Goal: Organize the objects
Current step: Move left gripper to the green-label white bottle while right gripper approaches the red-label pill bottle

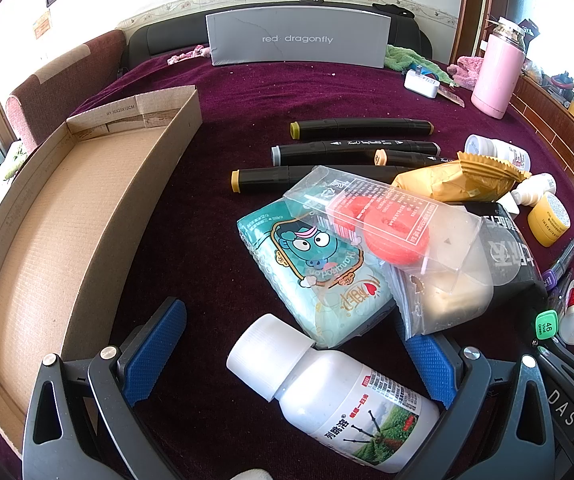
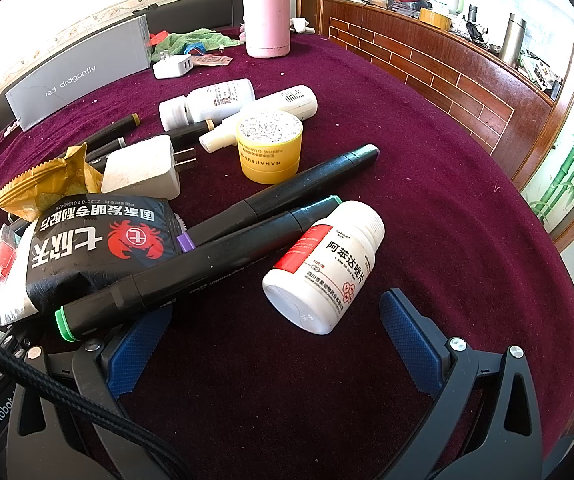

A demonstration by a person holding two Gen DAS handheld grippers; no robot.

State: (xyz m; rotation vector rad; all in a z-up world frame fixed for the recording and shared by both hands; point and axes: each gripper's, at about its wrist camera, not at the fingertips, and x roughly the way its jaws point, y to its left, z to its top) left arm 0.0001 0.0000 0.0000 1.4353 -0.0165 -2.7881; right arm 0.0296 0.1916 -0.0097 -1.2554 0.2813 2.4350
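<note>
My left gripper [image 1: 287, 348] is open, and a white bottle with a green field label [image 1: 335, 396] lies between its blue pads on the maroon cloth. Just beyond lie a teal tissue pack [image 1: 311, 276], a clear box with red discs [image 1: 383, 220] and several black markers [image 1: 359, 128]. An empty cardboard tray [image 1: 55, 220] sits to the left. My right gripper [image 2: 275, 336] is open, with a white pill bottle with a red label [image 2: 327, 268] lying just ahead between its pads. A green-capped marker [image 2: 183, 272] lies over its left finger.
A black crab-print packet [image 2: 95, 240], a white charger [image 2: 143, 168], a yellow jar [image 2: 269, 148] and white bottles [image 2: 211, 100] crowd the middle. A pink flask [image 2: 267, 12] and a grey "red dragonfly" box [image 1: 299, 40] stand at the back. A wooden cabinet [image 2: 447, 80] is on the right.
</note>
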